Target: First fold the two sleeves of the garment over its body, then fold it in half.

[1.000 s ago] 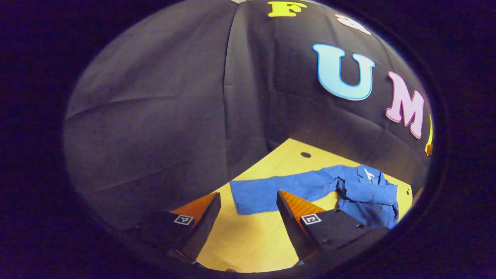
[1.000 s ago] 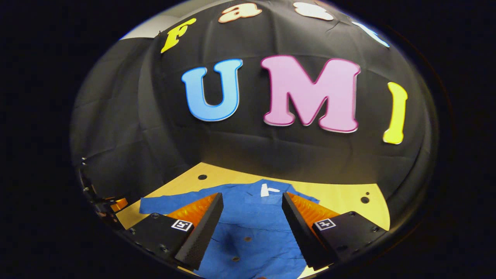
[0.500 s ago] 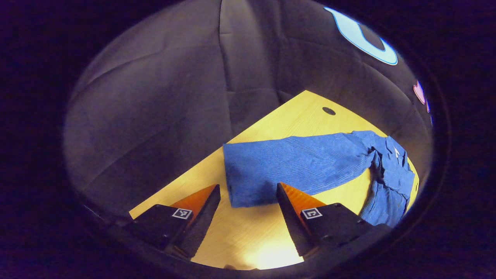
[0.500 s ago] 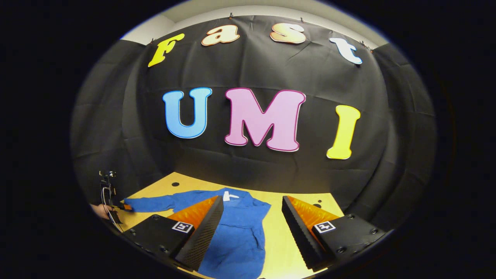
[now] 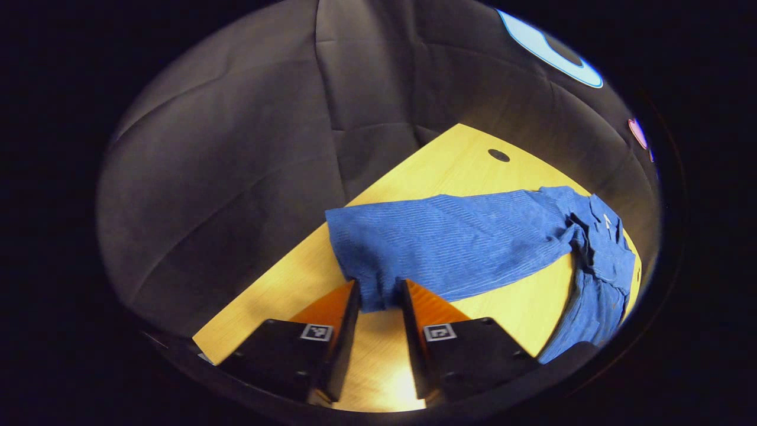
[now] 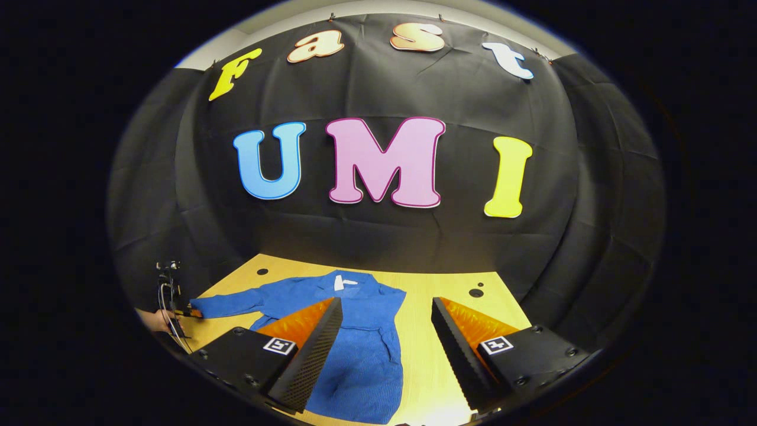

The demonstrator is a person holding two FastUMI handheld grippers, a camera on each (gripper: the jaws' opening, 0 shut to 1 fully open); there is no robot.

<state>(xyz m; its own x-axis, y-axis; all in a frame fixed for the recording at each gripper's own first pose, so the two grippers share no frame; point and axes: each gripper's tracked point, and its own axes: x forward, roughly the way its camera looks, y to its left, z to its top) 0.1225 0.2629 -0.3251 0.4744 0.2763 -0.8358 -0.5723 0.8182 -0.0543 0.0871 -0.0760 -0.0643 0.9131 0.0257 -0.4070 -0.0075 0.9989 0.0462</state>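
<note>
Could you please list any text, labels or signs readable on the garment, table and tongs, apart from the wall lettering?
White tag at the collar of the garment: too small to read.
Square markers on the left tongs and right tongs: black-and-white patterns, no words.
Table: none.

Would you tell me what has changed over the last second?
The left tool moved in and closed on the cuff of the shirt's outstretched sleeve. The right tool drew back off the shirt. It stayed open, and the shirt stayed on the table.
</note>
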